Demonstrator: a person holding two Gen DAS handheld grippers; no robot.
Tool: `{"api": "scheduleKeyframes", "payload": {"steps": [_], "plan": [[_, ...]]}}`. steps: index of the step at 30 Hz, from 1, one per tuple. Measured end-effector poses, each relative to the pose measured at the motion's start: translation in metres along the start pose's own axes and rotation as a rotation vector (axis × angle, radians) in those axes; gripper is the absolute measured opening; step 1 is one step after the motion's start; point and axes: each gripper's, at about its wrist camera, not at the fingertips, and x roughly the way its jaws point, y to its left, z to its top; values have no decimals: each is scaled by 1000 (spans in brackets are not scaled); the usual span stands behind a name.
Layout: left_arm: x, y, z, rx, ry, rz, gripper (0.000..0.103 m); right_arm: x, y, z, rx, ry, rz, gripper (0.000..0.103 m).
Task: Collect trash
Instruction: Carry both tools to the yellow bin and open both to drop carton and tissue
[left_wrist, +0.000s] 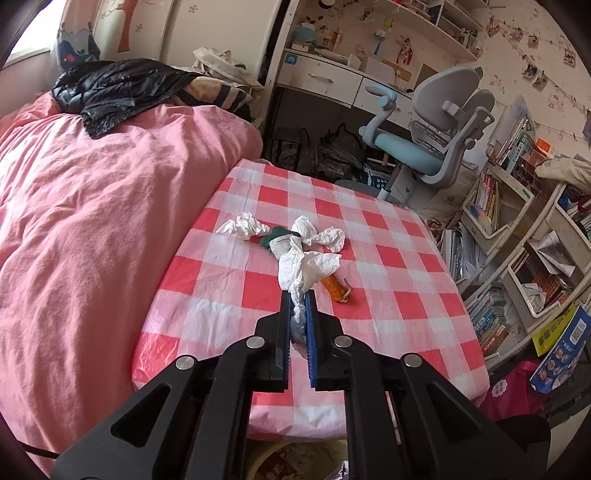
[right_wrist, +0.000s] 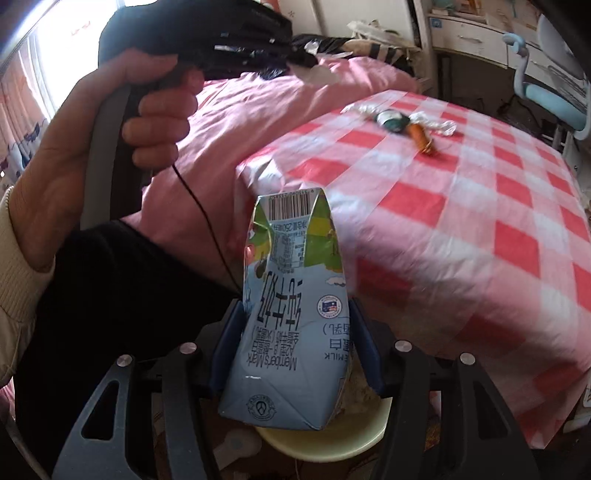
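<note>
Tissue (left_wrist: 301, 271) pinched in left tongs (left_wrist: 298, 297); milk carton (right_wrist: 291, 314) clamped between right tongs (right_wrist: 295, 310).

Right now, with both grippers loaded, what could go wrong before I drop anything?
1. The left gripper pinches only the tail of the crumpled white tissue; most of it hangs free beyond the tips and may slip out.
2. The right gripper clamps the squashed blue milk carton near its base above the pale yellow bin; the long free end could tip it past the rim on release.
</note>
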Motion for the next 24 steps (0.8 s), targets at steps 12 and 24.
{"api": "scheduleKeyframes", "payload": {"steps": [12,24], "plan": [[-6,-16,-61,74,127,56,7,1,-6,-19,51,42,-37,58],[-2,-44,-125,219,360,9,8,-39,-61,-13,359,-195,-141,69]]}}
